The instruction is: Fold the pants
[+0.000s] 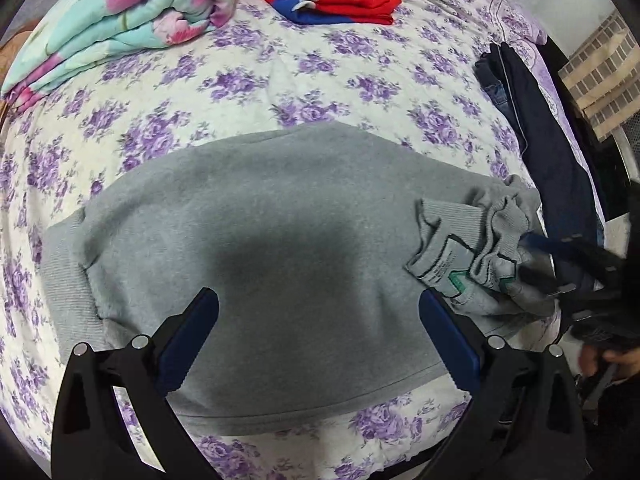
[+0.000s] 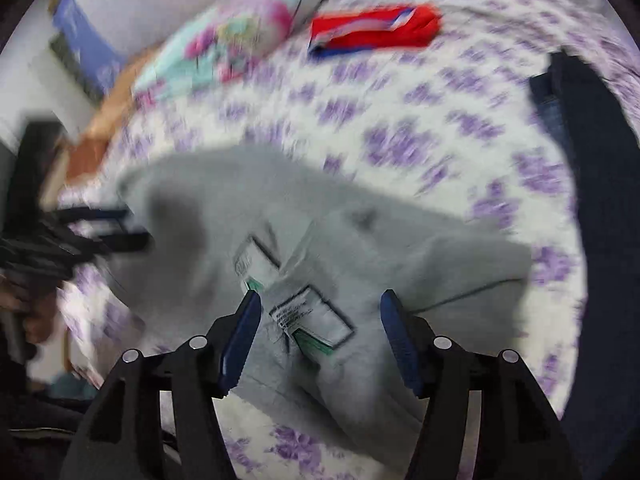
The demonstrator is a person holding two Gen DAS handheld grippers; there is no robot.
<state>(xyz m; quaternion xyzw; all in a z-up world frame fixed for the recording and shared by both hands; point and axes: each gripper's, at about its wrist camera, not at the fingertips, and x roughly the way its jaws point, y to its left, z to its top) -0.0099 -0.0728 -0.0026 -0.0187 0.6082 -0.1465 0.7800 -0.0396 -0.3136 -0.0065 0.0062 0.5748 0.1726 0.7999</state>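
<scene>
Grey sweatpants [image 1: 280, 248] lie spread on a bed with a purple-flowered sheet [image 1: 240, 92]. A ribbed cuff is at the left; the bunched waistband with a label [image 1: 472, 252] is at the right. My left gripper [image 1: 318, 312] is open, low over the middle of the pants. My right gripper [image 2: 318, 312] is open over the waistband label [image 2: 304, 316]; this view is blurred. It also shows in the left wrist view [image 1: 536, 264] at the bunched waistband. The left gripper shows at the left of the right wrist view [image 2: 120, 228].
A folded floral quilt [image 1: 120, 28] lies at the far left. A folded red and blue garment [image 1: 332, 0] lies at the far middle. Dark pants [image 1: 548, 148] hang at the bed's right edge. A person's hand [image 1: 608, 360] is at the right.
</scene>
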